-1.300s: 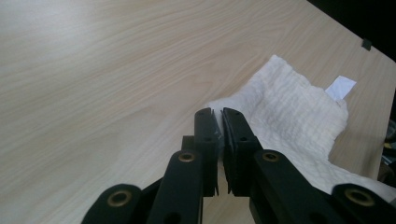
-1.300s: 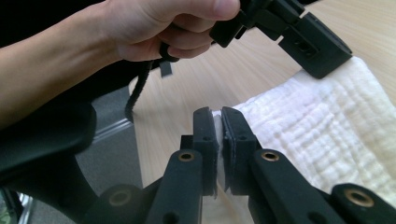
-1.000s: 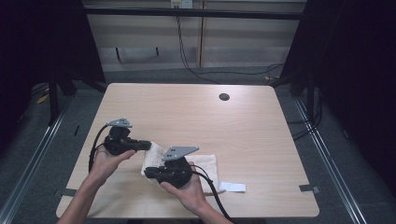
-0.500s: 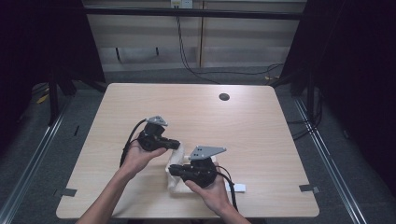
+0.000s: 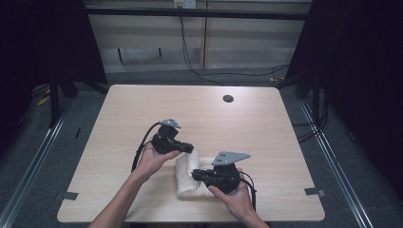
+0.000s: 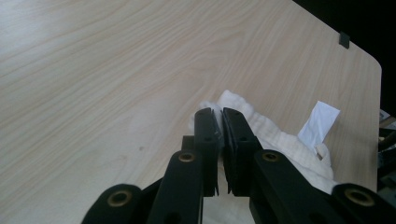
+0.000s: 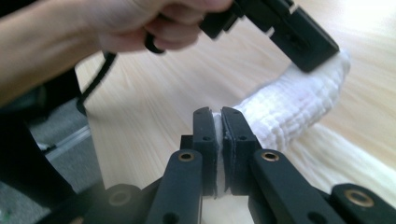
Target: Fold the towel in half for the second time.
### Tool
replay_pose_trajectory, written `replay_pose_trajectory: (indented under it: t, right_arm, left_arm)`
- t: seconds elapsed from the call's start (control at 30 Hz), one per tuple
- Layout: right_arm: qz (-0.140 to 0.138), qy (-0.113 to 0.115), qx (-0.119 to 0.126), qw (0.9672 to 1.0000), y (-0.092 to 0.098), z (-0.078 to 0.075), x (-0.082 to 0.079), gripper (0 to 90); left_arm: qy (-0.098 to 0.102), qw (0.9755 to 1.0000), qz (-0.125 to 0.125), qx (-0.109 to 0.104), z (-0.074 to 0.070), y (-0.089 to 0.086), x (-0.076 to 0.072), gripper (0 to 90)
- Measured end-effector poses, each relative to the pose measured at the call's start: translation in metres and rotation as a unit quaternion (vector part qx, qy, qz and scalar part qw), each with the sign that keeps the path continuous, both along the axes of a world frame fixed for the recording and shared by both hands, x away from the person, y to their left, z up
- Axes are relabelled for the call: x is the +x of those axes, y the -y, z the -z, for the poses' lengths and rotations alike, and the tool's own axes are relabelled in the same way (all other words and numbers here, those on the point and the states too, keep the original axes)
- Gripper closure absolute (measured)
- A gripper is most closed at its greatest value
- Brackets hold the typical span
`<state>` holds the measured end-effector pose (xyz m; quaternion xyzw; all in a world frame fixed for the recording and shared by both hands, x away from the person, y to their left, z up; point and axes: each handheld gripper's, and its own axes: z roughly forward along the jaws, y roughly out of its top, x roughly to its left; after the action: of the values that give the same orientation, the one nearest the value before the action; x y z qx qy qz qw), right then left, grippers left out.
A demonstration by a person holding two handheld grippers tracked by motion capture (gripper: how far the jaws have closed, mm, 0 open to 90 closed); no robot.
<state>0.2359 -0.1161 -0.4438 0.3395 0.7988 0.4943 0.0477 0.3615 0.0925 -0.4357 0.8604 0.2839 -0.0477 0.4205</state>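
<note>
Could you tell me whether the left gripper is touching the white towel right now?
Touching: in the left gripper view, the left gripper has its jaws pinched shut on an edge of the white towel.

Round dark grommet near table's far edge; cables on floor behind.

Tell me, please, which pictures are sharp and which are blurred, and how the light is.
High view: even light on the table, dark surroundings, slightly soft. Left gripper view: sharp wood grain, white towel crisp. Right gripper view: the person's left hand and the left gripper above are blurred; the right gripper is sharper.
</note>
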Motion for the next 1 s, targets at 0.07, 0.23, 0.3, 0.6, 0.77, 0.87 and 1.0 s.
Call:
replay_pose_trajectory:
  t: [0.07, 0.23, 0.3, 0.6, 0.77, 0.87, 1.0]
  right_arm:
    - [0.004, -0.005, 0.0, 1.0, 0.007, 0.003, -0.002, 85.9]
    - [0.021, 0.002, -0.007, 0.9998, 0.018, 0.013, -0.009, 85.5]
    - [0.021, 0.0, -0.014, 0.9997, 0.02, 0.018, -0.01, 85.5]
    - [0.035, -0.002, -0.018, 0.9992, 0.03, 0.025, -0.012, 85.0]
    - [0.037, -0.012, -0.038, 0.9985, 0.035, 0.035, -0.015, 84.2]
    - [0.039, -0.016, -0.043, 0.9982, 0.039, 0.038, -0.016, 81.2]
    - [0.038, -0.014, -0.053, 0.9977, 0.041, 0.039, -0.017, 75.1]
  left_arm:
    - [-0.001, 1.0, -0.001, -0.001, 0.0, 0.005, 0.0, 85.3]
    - [-0.01, 0.9996, 0.005, 0.027, 0.01, 0.024, 0.001, 85.1]
    - [-0.011, 0.9996, 0.008, 0.026, 0.017, 0.03, 0.001, 85.0]
    - [-0.022, 0.999, 0.019, 0.033, 0.026, 0.05, 0.002, 84.2]
    - [-0.037, 0.9987, 0.019, 0.029, 0.037, 0.058, 0.002, 83.3]
    - [-0.04, 0.9985, 0.027, 0.024, 0.039, 0.061, 0.003, 78.0]
    - [-0.046, 0.9987, 0.021, 0.013, 0.038, 0.063, 0.005, 76.5]
